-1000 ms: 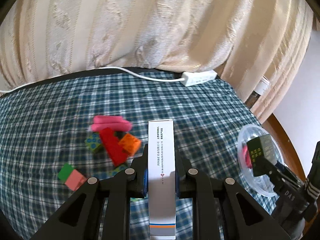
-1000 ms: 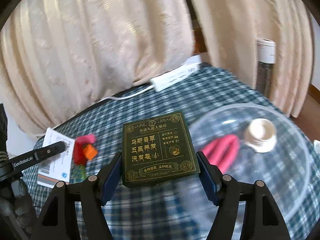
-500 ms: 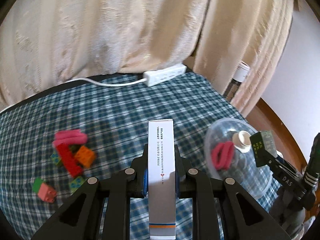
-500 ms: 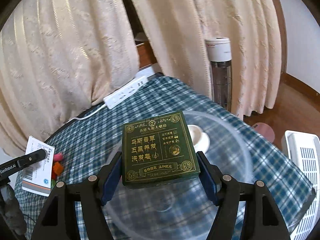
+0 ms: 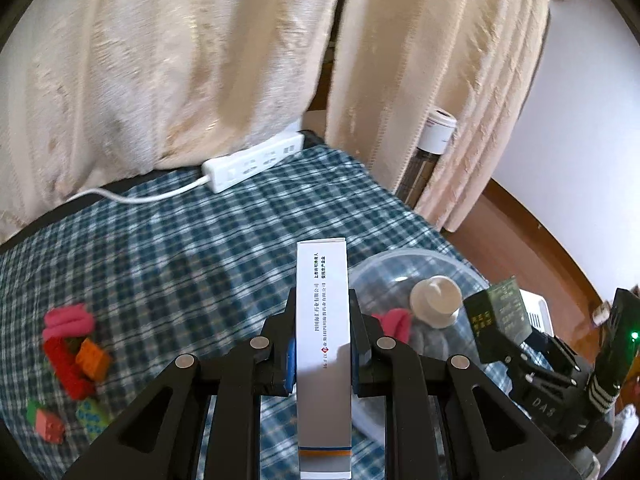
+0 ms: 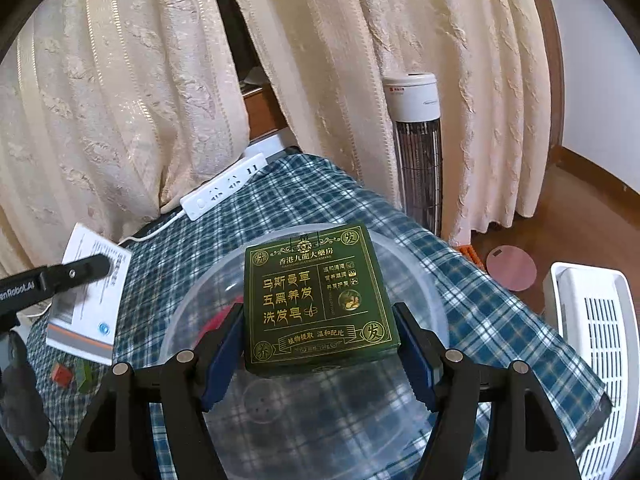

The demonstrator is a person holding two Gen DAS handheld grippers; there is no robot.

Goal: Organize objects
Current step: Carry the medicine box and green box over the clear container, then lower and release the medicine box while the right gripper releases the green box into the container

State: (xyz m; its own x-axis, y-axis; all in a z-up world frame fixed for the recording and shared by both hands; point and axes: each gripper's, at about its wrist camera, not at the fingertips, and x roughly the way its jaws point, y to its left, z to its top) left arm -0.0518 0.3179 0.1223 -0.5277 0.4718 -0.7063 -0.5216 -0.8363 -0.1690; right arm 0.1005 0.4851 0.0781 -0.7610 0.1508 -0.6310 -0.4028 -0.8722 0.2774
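Observation:
My left gripper (image 5: 322, 356) is shut on a tall white medicine box (image 5: 322, 320), held upright above the checked cloth beside the clear plastic bowl (image 5: 384, 266). My right gripper (image 6: 320, 344) is shut on a dark green soap box (image 6: 318, 294) and holds it over the bowl (image 6: 424, 280). The bowl holds a pink hair tie (image 5: 394, 322) and a white cap (image 5: 436, 306). The green box also shows in the left wrist view (image 5: 498, 324), and the white box shows in the right wrist view (image 6: 90, 292).
Toy bricks (image 5: 74, 360) and a pink hair tie (image 5: 68, 320) lie on the cloth at the left. A white power strip (image 5: 252, 166) lies at the table's far edge by the curtain. A tower heater (image 6: 416, 152) and white appliance (image 6: 592, 344) stand on the floor right.
Both grippers have moved right with their boxes. The left one now sits next to the bowl; the right one is further over the bowl. The bricks have slid to the left of view.

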